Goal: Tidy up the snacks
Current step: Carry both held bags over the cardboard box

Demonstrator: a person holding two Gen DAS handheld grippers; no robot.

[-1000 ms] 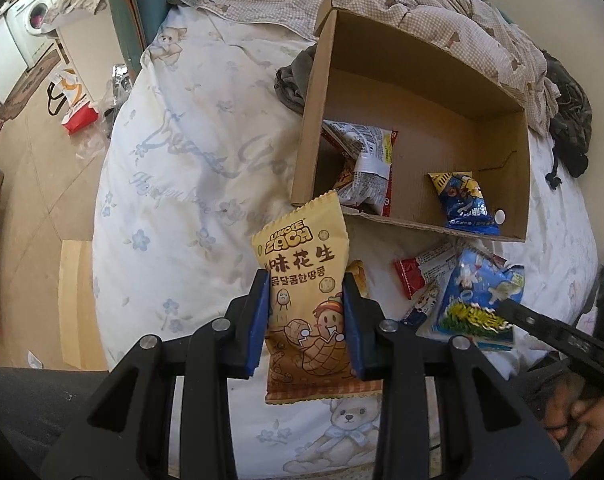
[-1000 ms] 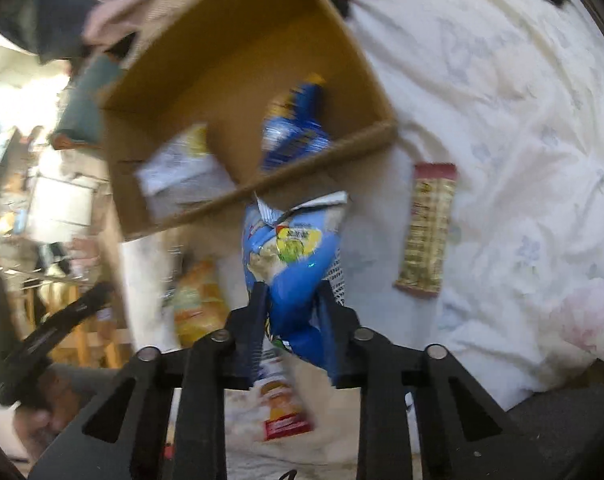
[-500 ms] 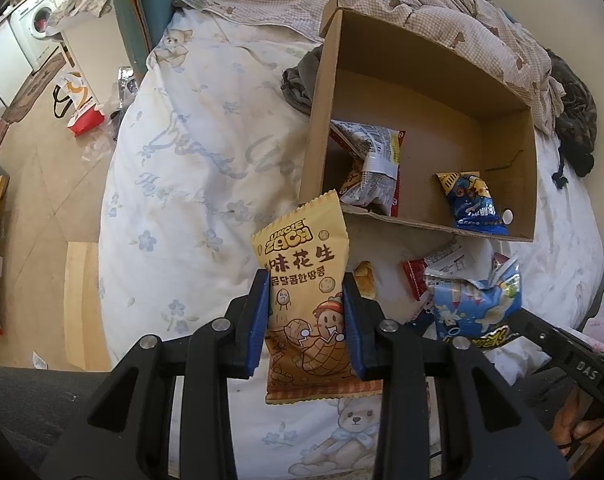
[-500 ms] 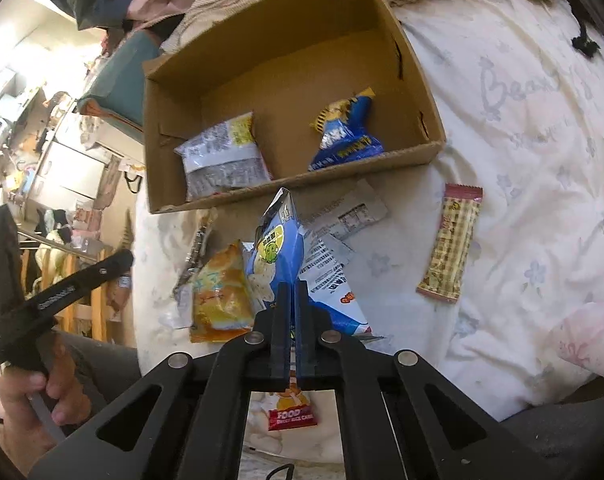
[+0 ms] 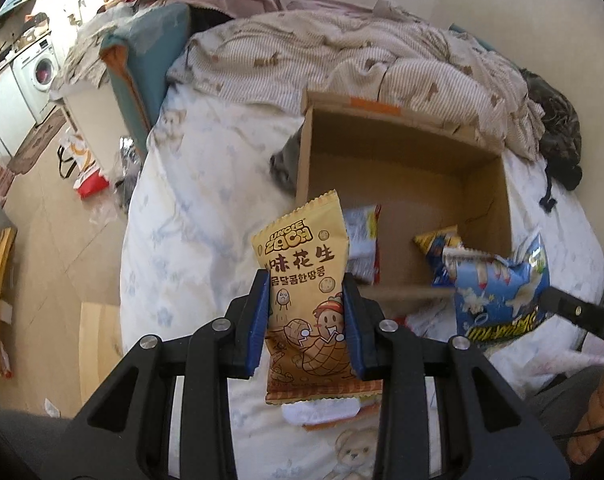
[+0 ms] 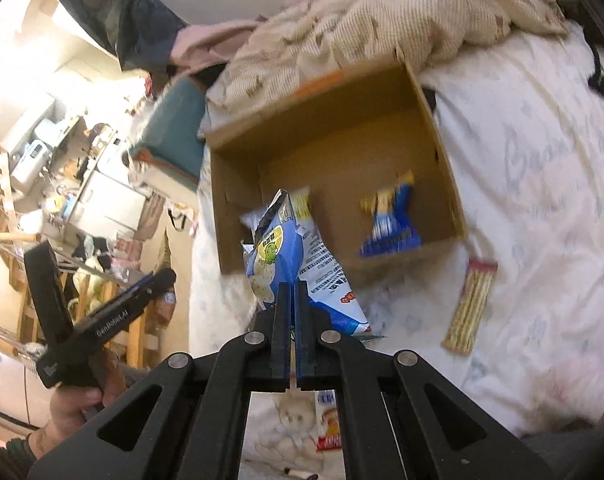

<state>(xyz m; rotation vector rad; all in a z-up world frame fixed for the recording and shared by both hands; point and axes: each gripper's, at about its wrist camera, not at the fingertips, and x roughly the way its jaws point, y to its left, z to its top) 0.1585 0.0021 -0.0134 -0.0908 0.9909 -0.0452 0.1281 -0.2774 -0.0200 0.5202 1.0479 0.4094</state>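
My left gripper is shut on a yellow peanut snack packet and holds it up in the air before the open cardboard box on the bed. My right gripper is shut on a blue and white snack bag, also lifted near the box's front edge; the bag shows in the left wrist view too. Inside the box lie a blue and yellow packet and a white and red packet.
A long yellow wafer bar lies on the white bedsheet right of the box. More packets lie on the sheet below my grippers. A crumpled quilt lies behind the box. The floor drops off at left.
Both grippers have risen and moved toward the box with their packets. The right gripper's jaws closed flat on the blue bag during the last second.
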